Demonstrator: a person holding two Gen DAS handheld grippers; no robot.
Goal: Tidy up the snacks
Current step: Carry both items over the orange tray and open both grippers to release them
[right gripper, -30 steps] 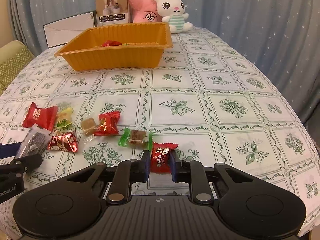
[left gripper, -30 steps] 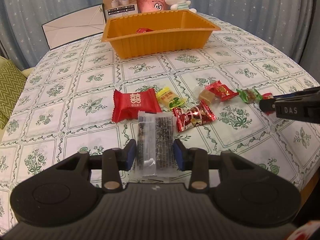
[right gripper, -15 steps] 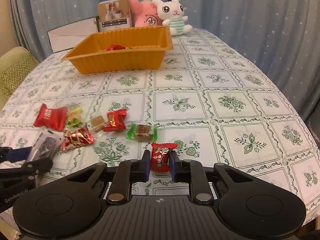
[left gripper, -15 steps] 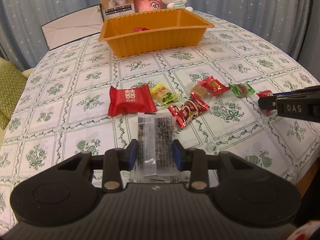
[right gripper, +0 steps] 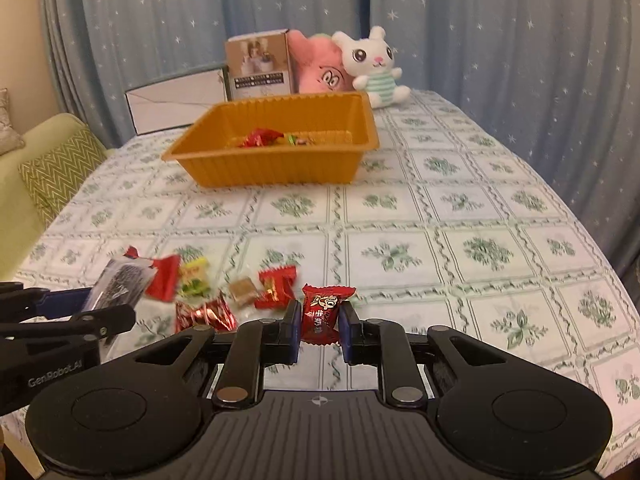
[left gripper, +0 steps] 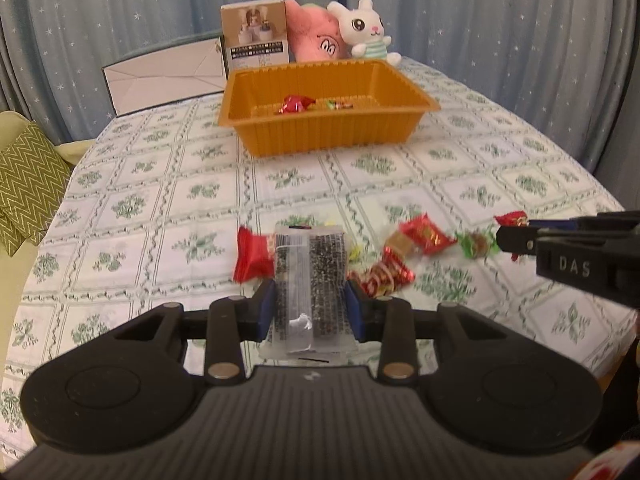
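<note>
Clear plastic packet of dark sesame snack (left gripper: 310,280), clamped in left tongs (left gripper: 310,312); small red foil-wrapped candy (right gripper: 322,314), clamped in right tongs (right gripper: 320,326). Both lifted above counter (right gripper: 440,220). Step: carry. Next: release over ribbed orange plastic tray (right gripper: 276,168).

White plush bunny in striped shirt (right gripper: 374,65) sat beside pink plush toy (right gripper: 316,66), touching it. Brown printed cardboard box (right gripper: 258,65) stood upright; white folded carton, maybe envelope (left gripper: 166,74), alongside. Green zigzag cushion (right gripper: 56,168) lay off left.
</note>
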